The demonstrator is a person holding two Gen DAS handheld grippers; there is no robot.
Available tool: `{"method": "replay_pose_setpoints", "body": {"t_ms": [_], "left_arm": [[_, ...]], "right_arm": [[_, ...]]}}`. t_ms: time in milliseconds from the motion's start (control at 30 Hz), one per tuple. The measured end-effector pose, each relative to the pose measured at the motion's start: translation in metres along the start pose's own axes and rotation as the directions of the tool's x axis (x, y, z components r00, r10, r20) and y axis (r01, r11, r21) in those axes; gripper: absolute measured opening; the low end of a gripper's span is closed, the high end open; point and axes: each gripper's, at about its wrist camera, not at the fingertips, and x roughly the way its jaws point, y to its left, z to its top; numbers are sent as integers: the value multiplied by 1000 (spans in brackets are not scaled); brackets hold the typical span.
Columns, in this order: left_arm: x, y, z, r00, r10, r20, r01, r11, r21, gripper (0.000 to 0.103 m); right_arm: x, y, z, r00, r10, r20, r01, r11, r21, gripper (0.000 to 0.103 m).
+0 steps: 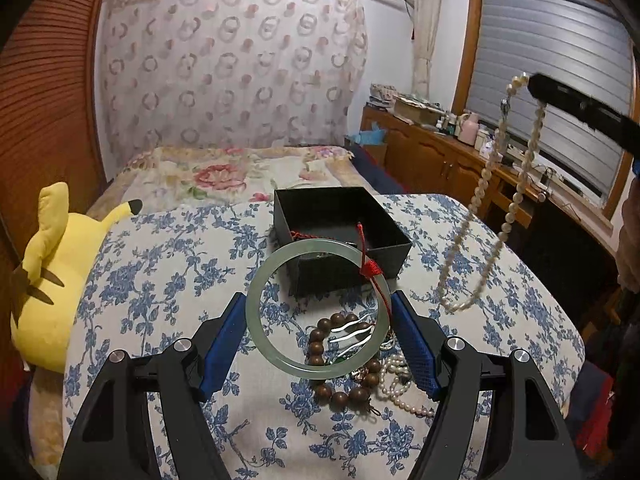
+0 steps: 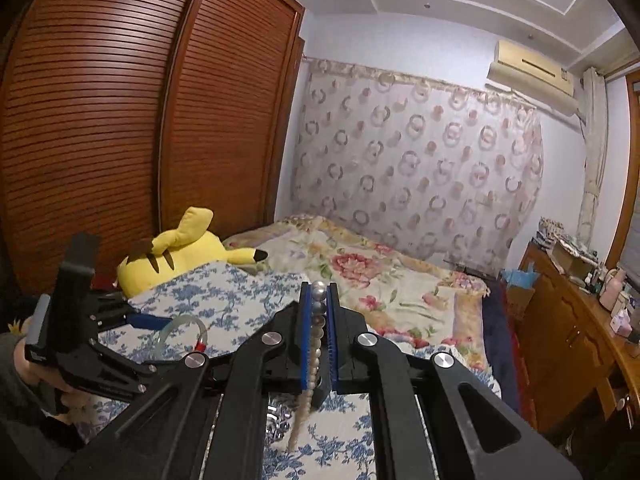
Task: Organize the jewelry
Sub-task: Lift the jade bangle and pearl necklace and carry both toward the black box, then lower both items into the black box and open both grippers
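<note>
My left gripper (image 1: pixel 318 312) is shut on a pale green jade bangle (image 1: pixel 256 320) with a red cord tassel (image 1: pixel 366 268), held above the blue-flowered cushion (image 1: pixel 160 280). A black open box (image 1: pixel 340 232) stands just beyond it, with a red cord inside. Under the bangle lie a brown wooden bead bracelet (image 1: pixel 320 344), silver pieces and a small pearl strand (image 1: pixel 400 392). My right gripper (image 2: pixel 319 292) is shut on a long pearl necklace (image 2: pixel 316 344); in the left wrist view the necklace (image 1: pixel 492 216) hangs in a loop from the right gripper (image 1: pixel 532 84), high right of the box. The bangle (image 2: pixel 176 326) also shows in the right wrist view.
A yellow plush toy (image 1: pixel 48 280) lies left of the cushion. A floral bed (image 1: pixel 224 172) stretches behind, with a patterned curtain at its head. A wooden cabinet (image 1: pixel 432 156) with bottles runs along the right under the window. A brown wardrobe (image 2: pixel 120 120) stands left.
</note>
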Motion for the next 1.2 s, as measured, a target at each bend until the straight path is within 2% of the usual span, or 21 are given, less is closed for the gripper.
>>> {"method": "replay_pose_setpoints", "body": {"t_ms": [300, 533, 667, 800, 967, 1200], "left_arm": [[9, -1, 15, 1000, 9, 9, -9, 1000, 20, 69], [31, 4, 36, 1000, 8, 1, -8, 1000, 28, 69], [45, 3, 44, 1000, 4, -12, -3, 999, 32, 69], [60, 1, 52, 1000, 9, -28, -8, 999, 43, 69], [79, 1, 60, 998, 18, -52, -15, 999, 51, 69], [110, 0, 70, 995, 38, -98, -31, 997, 71, 69]], "right_arm": [[16, -4, 17, 1000, -7, 14, 7, 1000, -13, 8], [60, -20, 35, 1000, -19, 21, 19, 1000, -25, 8], [90, -37, 33, 1000, -21, 14, 21, 1000, 6, 8], [116, -50, 23, 1000, 3, -13, -3, 999, 40, 8], [154, -56, -11, 995, 48, -84, -42, 996, 72, 8], [192, -52, -58, 972, 140, -190, -114, 983, 140, 8]]}}
